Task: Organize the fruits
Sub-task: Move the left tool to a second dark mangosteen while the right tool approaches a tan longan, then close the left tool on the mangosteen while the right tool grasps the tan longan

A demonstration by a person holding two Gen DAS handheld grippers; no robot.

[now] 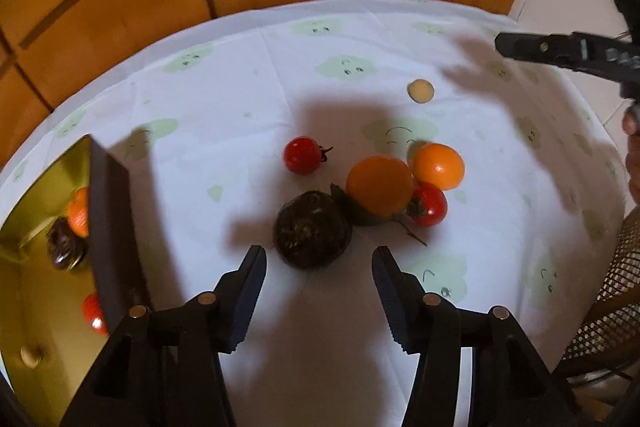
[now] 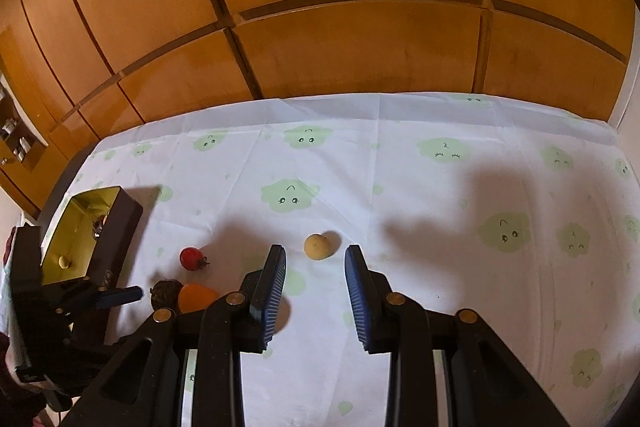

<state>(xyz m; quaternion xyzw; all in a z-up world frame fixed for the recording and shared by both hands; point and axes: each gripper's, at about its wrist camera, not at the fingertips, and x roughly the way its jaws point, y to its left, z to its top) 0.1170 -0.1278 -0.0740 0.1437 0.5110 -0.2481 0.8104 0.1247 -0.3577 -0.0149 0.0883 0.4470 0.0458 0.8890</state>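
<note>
Left wrist alone shows both oranges [image 1: 380, 185]; left tongs [image 1: 319, 259] and right tongs [image 2: 316, 259] gape wide.

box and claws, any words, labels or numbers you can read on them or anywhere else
None can be read.
The dark box has a pale mark low on its side, too blurred to read.
The right claw has pale marks on its body in the left wrist view, too blurred to read.
The cloth has only cartoon faces.
</note>
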